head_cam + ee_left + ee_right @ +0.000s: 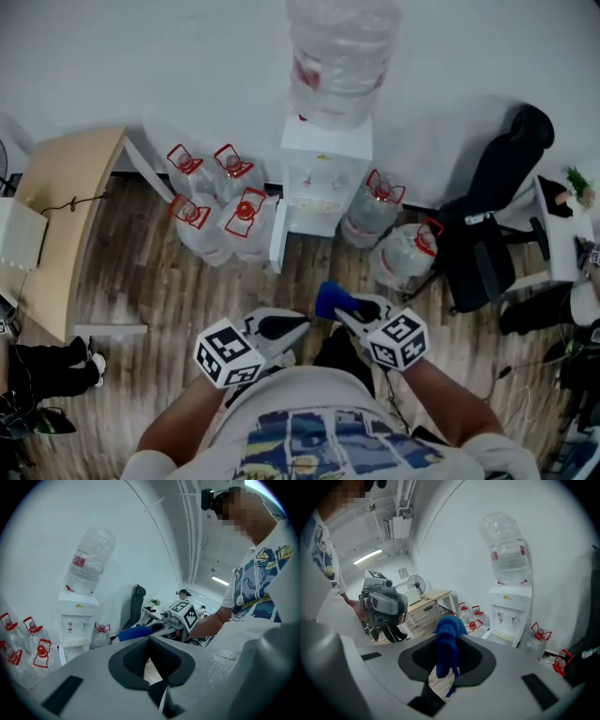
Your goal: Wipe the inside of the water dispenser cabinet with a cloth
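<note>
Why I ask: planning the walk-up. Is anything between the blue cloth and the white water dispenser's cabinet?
Nothing visible. Bare wooden floor lies between the blue cloth in the right gripper and the white water dispenser; its door stands open, clear plastic bottles only beside it.

You wear a white short-sleeved T-shirt [309, 394] with a blue, black and yellow panel print, and a black camera [210, 498] on your head. The left gripper [298, 322] and right gripper [339, 312] match: pale grey shells, black jaw pads, 1 black-and-white marker cube [228, 353] each.
</note>
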The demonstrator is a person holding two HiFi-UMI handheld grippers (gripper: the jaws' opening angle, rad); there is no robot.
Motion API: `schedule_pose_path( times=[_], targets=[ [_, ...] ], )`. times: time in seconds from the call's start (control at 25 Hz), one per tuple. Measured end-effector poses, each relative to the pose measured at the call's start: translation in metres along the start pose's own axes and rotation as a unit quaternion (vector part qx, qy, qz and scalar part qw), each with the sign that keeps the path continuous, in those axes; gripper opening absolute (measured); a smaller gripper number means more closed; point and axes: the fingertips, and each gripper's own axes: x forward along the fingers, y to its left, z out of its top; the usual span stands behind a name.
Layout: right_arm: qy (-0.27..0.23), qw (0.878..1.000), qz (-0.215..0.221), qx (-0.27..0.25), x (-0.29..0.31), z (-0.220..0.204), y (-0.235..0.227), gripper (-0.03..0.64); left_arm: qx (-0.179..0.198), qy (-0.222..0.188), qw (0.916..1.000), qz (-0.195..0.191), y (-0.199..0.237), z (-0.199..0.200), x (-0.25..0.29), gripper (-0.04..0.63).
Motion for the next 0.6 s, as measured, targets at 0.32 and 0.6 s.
schedule_pose_path(
  times=[0.32,0.6],
  targets=[
    [-0.016,1.000,-0.017,0.010,-0.015,-0.005,0.040,0.084,-0.005,0.000,1.0000,0.001,-0.018,-0.018,-0.033,0.003],
    [-0.019,1.000,-0.013,0.011,-0.013,-0.001,0.055,0.084,-0.003,-0.011,0.9999,0.001,-0.022,-0.018,-0.043,0.003]
  ],
)
